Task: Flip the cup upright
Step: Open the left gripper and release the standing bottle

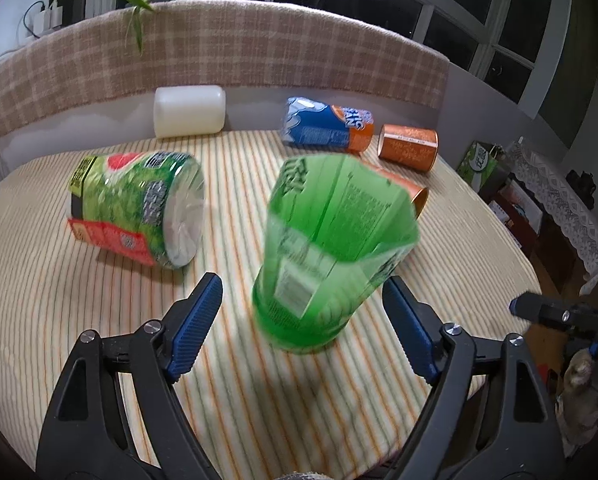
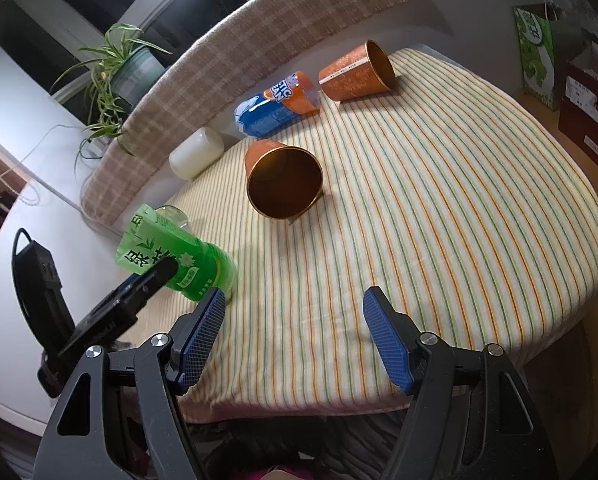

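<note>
While the green cup [image 1: 331, 256] stands mouth-up near the front of the striped cloth [image 1: 259, 400], the left gripper [image 1: 303, 324] sits spread around its base, both pads clear of the wall: released, holding nothing.

Item: green cup. Cut-down bottle, blurred in the left view, so possibly not yet settled. The right view shows it leaning a little [image 2: 179, 264].

Item: right gripper [image 2: 295, 332]. Jaws wide apart, empty, low over the cloth's near edge; green cup just beside its left pad.

Item: orange cup [image 2: 285, 178]. On its side mid-cloth, mouth toward the right camera.

Item: second orange cup [image 2: 357, 72]. On its side at the far end.

Item: blue-orange cup [image 2: 277, 104]. Lying down, near the second orange cup.

Item: green-label cup [image 1: 139, 208]. On its side, base toward the left camera.

Item: white cup [image 1: 189, 111]. Lying against the plaid cushion [image 1: 219, 52].

Step, as judged: the green cup's flip looks finished, release stage. Next calls for backing the left gripper off without brushing the light wall, then choosing a toppled cup; the mid-cloth orange one lies nearest the right gripper.
</note>
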Demonstrator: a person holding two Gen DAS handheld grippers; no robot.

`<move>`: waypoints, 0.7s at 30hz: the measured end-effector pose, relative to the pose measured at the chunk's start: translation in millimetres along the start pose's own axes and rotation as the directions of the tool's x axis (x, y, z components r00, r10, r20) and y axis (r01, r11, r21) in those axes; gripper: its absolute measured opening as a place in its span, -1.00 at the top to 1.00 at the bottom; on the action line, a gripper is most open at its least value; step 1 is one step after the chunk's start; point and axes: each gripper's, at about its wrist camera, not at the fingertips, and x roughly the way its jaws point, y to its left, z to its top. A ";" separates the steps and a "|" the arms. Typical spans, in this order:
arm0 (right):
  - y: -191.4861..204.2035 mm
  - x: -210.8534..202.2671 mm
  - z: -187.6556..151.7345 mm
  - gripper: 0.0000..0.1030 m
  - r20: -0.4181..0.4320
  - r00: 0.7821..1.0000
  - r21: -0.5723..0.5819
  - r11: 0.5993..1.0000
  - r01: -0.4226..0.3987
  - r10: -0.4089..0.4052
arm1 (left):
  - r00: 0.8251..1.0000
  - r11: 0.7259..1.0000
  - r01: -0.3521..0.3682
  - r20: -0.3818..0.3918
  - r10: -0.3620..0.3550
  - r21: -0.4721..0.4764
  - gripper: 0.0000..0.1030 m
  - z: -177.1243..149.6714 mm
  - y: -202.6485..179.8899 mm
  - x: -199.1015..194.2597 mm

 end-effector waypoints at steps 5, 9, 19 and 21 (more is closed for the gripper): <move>8.3 2.2 0.9 -0.38 0.007 1.000 -0.035 0.999 0.007 -0.007 | 1.000 1.000 -0.024 -0.012 0.023 -0.013 -0.64 -11.8 11.9 -7.3; 16.9 2.7 1.4 -0.38 0.020 1.000 -0.067 0.998 0.016 -0.015 | 0.999 0.998 -0.053 -0.005 0.053 -0.025 -0.64 -20.4 22.3 -17.4; 46.8 -4.9 3.6 -0.38 0.100 0.994 -0.187 0.980 0.067 -0.049 | 0.988 0.991 -0.116 0.091 0.122 -0.068 -0.64 -20.3 37.7 -56.1; 54.2 -8.0 3.5 -0.38 0.124 0.991 -0.217 0.973 0.082 -0.056 | 0.985 0.990 -0.124 0.112 0.132 -0.073 -0.64 -19.3 37.9 -64.1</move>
